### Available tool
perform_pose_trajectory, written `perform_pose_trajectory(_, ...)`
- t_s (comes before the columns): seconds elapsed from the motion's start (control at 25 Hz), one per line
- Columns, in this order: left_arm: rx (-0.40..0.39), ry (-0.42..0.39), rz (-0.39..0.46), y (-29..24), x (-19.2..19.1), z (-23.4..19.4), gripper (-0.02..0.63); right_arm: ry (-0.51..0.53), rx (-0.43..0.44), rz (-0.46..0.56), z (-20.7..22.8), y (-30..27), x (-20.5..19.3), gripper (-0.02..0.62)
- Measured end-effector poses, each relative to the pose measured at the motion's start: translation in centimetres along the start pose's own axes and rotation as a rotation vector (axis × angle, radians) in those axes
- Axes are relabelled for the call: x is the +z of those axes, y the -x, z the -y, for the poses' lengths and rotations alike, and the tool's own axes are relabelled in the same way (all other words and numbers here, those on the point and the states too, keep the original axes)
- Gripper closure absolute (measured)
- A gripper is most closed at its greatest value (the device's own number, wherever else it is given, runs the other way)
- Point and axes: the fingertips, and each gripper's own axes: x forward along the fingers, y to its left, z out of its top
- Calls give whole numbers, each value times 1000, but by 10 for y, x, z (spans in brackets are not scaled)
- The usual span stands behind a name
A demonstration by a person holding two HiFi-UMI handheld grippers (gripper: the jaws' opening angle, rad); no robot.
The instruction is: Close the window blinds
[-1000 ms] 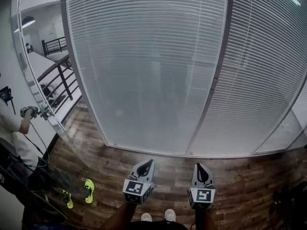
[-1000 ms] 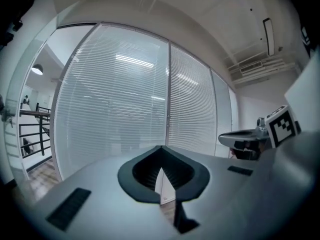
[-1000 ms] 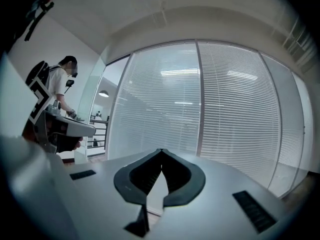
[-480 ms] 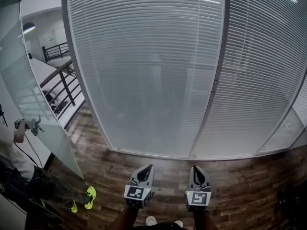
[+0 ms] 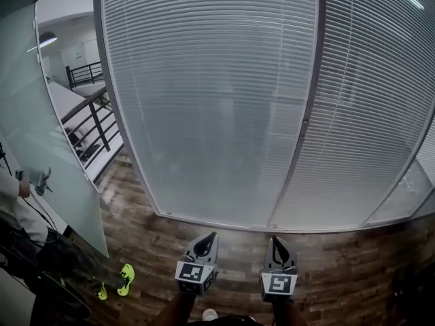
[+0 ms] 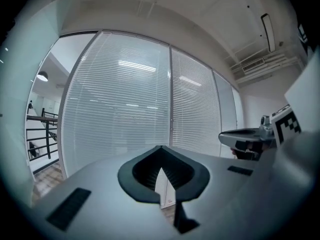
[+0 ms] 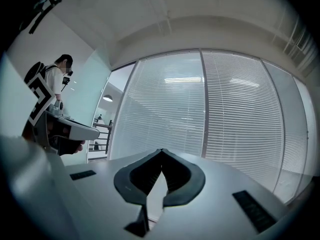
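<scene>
White slatted blinds point(image 5: 217, 100) hang behind tall glass panels ahead of me, and a second blind point(image 5: 380, 114) fills the panel to the right of a grey post point(image 5: 304, 134). The slats lie nearly flat against the glass. My left gripper point(image 5: 211, 236) and right gripper point(image 5: 275, 239) are held side by side low in the head view, pointing level at the window and well short of it. Both are shut with nothing between the fingertips. The left gripper view shows its jaws point(image 6: 160, 147) meeting at the tip; the right gripper point(image 7: 161, 150) looks the same.
A frosted glass door point(image 5: 47, 141) stands at the left, with a person's hand point(image 5: 24, 185) at its handle. Behind it runs a dark railing point(image 5: 95, 117). Yellow-green shoes point(image 5: 124, 276) rest on the wooden floor point(image 5: 346, 263).
The glass door at the left has swung across, covering more of the opening. The person beside it has slipped toward the picture's edge. Both grippers stay shut, side by side.
</scene>
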Motion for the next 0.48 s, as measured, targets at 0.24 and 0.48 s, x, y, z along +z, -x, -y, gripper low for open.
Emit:
perform_pose_trajectory(0.24,-10,-2,9,-6,4,6,606,16,4,0,4,1,-3,592)
perform_pose_trajectory(0.48,-12,3,9,-10,-1,1,606,25,-13,-10,6,2,-12,592)
